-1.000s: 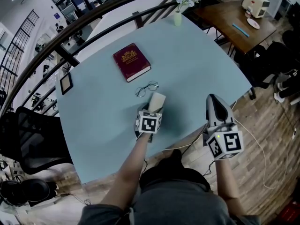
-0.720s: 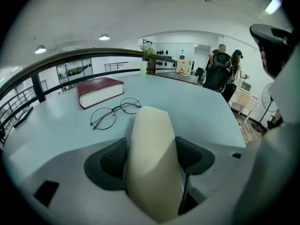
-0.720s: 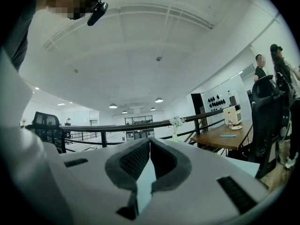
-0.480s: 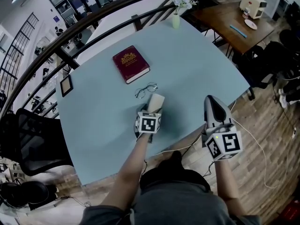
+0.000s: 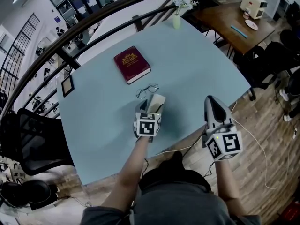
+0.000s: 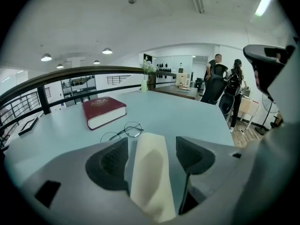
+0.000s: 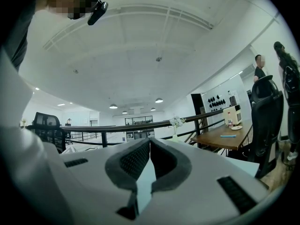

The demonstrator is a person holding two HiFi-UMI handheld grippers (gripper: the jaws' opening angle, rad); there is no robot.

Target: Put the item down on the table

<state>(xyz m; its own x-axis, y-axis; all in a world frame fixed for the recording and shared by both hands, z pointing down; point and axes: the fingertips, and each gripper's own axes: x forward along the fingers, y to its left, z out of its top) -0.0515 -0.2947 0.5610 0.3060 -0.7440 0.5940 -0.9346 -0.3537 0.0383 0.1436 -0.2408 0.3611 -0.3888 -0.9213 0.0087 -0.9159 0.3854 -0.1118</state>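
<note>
A cream oblong item lies on the pale blue table, just in front of a pair of round glasses. My left gripper stands open around the item; thin strips of table show between it and both pads. The glasses and a dark red book lie beyond the jaws. The book rests further back on the table. My right gripper hovers over the table's near right edge, shut and holding nothing.
A small vase of flowers stands at the far corner. A dark framed tablet sits at the left edge. A black chair is at the left, a wooden desk at the back right, a railing behind. People stand far off.
My left gripper's jaws have spread a little and its cube has slid slightly toward me. The cream item stays in place on the table. The right gripper has not moved.
</note>
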